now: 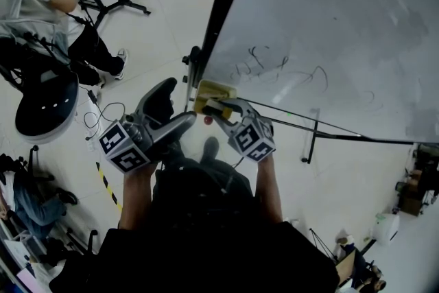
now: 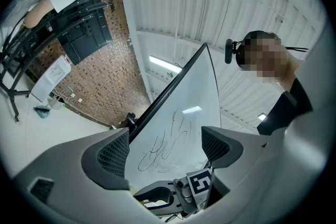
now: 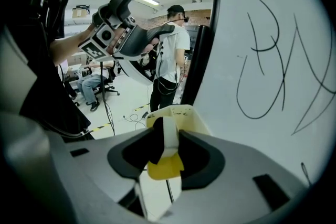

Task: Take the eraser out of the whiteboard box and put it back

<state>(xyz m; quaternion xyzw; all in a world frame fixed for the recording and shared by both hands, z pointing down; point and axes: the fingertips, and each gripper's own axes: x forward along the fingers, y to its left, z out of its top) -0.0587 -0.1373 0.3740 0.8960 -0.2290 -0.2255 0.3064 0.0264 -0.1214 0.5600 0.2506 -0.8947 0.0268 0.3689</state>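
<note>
The eraser (image 3: 168, 136) is held on edge between the fingers (image 3: 131, 157) of the right gripper (image 3: 164, 147). In the right gripper view its black felt face is pressed by the finger on the left of that view and its white back by the finger on the right. The grip is thus closed on it from both sides. The eraser's upper end is seen to stick out past the fingertips, towards the open top of the pale yellow whiteboard box (image 3: 184, 113). Its lower end is covered by the gripper, so it cannot be told whether any part of it sits inside the box. In the head view the box is seen fixed at the left edge of the whiteboard (image 1: 322, 31), with the right gripper's tips brought right up to it.

The left gripper (image 2: 165, 149) is held beside the right one, off the box. Its fingers are spread wide apart and nothing is caught between them. Only the board, marked with black scribbles (image 2: 163, 147), is seen beyond them.
</note>
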